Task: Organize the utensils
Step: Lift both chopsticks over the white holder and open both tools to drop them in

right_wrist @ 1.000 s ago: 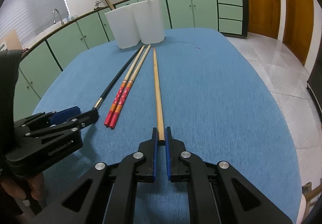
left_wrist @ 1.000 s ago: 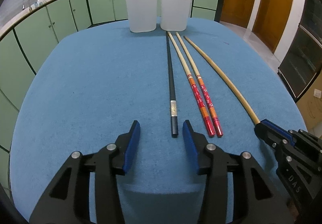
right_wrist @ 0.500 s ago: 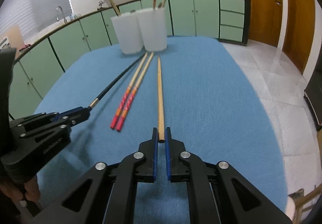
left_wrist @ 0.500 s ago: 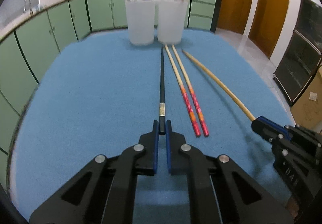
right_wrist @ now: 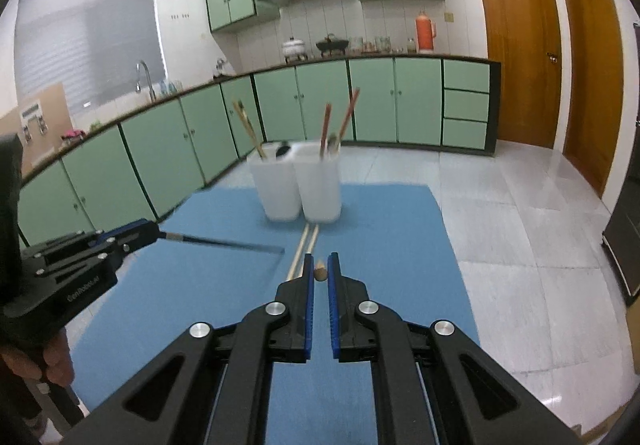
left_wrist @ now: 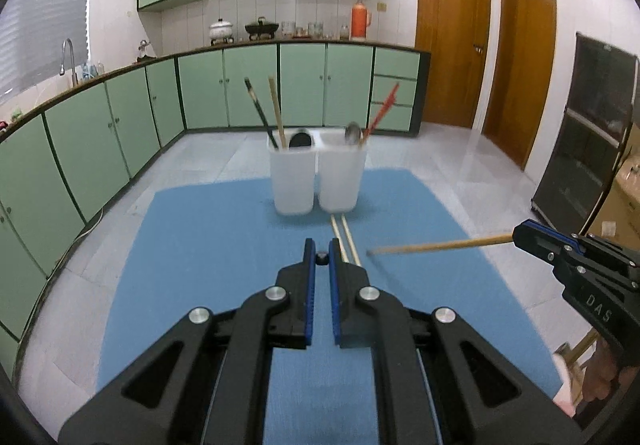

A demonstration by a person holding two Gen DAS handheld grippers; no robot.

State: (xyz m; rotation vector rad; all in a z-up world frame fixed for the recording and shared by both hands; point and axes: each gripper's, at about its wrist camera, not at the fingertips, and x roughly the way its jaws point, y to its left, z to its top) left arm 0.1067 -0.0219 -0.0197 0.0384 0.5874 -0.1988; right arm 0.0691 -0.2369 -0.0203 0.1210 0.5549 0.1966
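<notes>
Left gripper (left_wrist: pixel 321 259) clamps a slim black chopstick (right_wrist: pixel 224 242), raised off the blue cloth-covered table (left_wrist: pixel 208 237). Right gripper (right_wrist: pixel 320 272) clamps a tan wooden chopstick (left_wrist: pixel 436 246), likewise aloft. 2 pale chopsticks (right_wrist: pixel 306 245), probably red-handled, lie before 2 white plastic holders (left_wrist: pixel 318 181).

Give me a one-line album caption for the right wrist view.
Right gripper and left gripper each lift one chopstick toward the white holders.
</notes>
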